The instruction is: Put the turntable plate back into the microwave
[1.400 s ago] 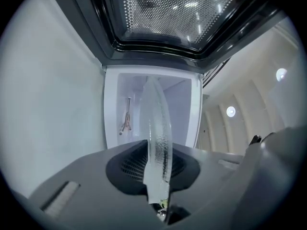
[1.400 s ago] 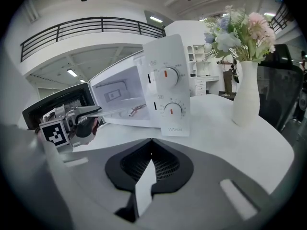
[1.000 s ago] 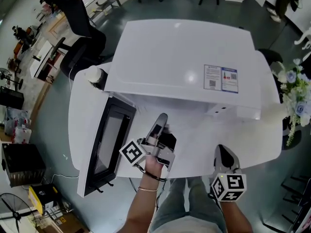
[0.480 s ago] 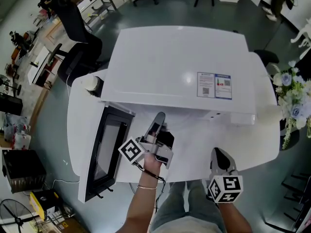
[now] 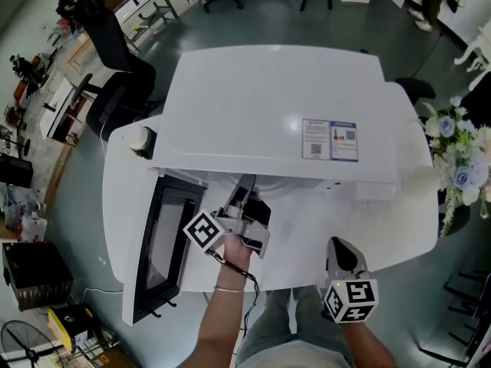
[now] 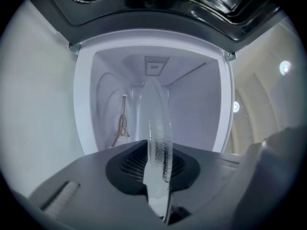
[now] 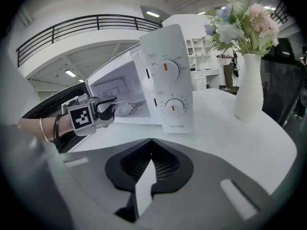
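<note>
The white microwave [image 5: 276,106] fills most of the table [image 5: 399,228], and its door [image 5: 165,240] swings wide open on our left. The turntable plate [image 6: 156,143] is not yet inside. It hangs in the cavity's mouth, pinched by its rim in the left gripper [image 5: 244,190], whose jaws are clamped narrowly on the glass. From that gripper's own camera we see the plate edge-on, running straight away from the jaws towards the back wall.

We judge it a stiff, fairly heavy disc of clear glass, smooth and slippery, and likely to chip or crack if it knocks the door frame. A hold on one point of the rim leaves its whole weight levering on the pads, so we want it kept level, the grip deep over the raised edge, and the travel slow.

The right gripper [image 5: 341,253] hovers near the table's front edge, closed on nothing. Deep in the cavity lies the small three-armed roller support [image 6: 122,123], which the plate must settle on.
</note>
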Demonstrator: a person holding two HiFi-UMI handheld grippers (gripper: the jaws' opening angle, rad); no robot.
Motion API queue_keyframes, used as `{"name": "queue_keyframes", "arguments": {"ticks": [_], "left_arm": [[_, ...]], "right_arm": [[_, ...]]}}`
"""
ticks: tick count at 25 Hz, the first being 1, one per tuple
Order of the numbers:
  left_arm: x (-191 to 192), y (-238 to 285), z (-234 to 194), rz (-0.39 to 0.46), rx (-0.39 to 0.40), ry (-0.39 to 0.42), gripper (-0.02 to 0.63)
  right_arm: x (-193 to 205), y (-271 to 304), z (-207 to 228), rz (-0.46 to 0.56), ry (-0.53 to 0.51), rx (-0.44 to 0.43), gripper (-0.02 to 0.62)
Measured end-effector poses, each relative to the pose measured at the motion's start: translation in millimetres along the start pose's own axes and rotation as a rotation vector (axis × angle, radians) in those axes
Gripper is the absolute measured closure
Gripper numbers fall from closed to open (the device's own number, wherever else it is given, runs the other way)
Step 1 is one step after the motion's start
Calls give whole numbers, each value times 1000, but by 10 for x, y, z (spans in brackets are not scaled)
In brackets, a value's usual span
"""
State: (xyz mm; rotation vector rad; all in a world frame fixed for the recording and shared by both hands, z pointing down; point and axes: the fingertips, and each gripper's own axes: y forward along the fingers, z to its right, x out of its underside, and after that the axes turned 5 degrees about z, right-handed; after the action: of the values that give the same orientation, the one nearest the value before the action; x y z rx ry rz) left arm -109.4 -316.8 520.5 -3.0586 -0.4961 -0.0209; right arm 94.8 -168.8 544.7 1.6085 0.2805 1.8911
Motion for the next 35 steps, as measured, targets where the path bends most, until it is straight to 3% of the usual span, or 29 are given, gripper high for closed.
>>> {"name": "queue_keyframes", "arguments": {"ticks": [35], "left_arm": [[-105,484,-63,21,-19,1,561]], "right_arm": [[-1,-31,129,-2,1,17,584]]}}
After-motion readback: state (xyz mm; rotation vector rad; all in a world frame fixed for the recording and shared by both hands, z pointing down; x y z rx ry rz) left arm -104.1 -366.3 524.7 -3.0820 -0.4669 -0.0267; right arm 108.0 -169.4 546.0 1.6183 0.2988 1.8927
